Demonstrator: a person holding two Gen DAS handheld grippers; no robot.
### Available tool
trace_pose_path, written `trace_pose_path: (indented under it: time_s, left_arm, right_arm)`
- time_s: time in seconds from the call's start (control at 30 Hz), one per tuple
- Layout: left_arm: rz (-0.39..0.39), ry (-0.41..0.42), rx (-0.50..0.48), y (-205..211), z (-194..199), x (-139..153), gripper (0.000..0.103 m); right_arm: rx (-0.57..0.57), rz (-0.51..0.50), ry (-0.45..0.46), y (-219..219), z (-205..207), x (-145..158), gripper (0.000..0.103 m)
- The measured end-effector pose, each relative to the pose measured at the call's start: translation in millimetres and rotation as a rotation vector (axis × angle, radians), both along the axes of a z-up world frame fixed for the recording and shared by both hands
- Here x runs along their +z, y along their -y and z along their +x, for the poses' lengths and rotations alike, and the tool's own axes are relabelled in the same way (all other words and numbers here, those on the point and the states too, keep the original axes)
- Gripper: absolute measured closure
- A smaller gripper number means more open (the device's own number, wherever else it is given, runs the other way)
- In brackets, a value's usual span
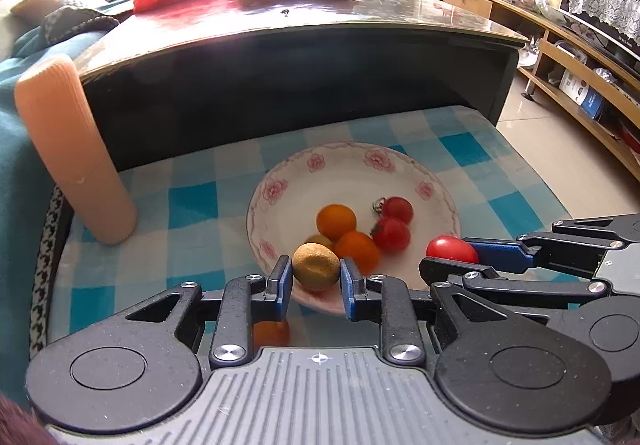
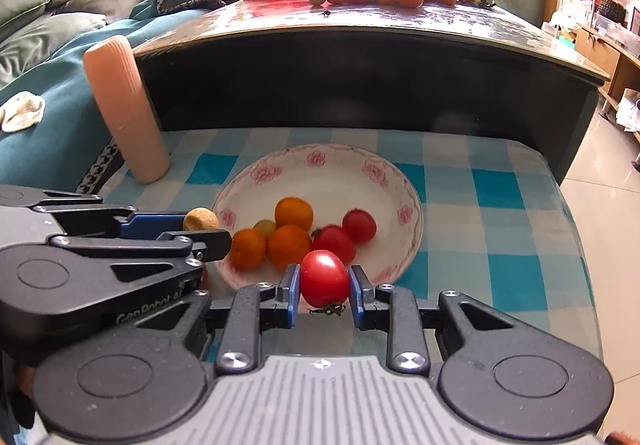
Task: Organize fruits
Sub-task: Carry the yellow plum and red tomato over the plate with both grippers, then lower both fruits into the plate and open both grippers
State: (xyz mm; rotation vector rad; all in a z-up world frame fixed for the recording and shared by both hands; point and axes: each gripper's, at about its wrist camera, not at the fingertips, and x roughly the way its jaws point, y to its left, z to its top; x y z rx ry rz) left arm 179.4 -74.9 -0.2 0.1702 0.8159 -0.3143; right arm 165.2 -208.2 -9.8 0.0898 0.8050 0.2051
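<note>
Over the flowered white plate, left fingers grip a fuzzy brown kiwi. Right fingers pinch a red cherry tomato. Squeezing harder could burst it.

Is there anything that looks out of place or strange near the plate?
Yes: the peach ribbed cylinder stands tilted, leaning against the dark table edge. One orange fruit also lies on the checked cloth outside the plate, under the left gripper.

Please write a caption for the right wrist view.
Right gripper holds a tomato at the plate rim; left gripper holds a kiwi.
</note>
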Motion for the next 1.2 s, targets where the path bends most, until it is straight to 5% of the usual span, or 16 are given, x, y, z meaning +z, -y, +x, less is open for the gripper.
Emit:
trace_pose_path:
  time_s: [1.2]
  left_arm:
    - [-0.006,-0.028,0.065,-7,49,-23,0.062]
  right_arm:
    - [-0.025,0.000,0.031,-7,45,-20,0.059]
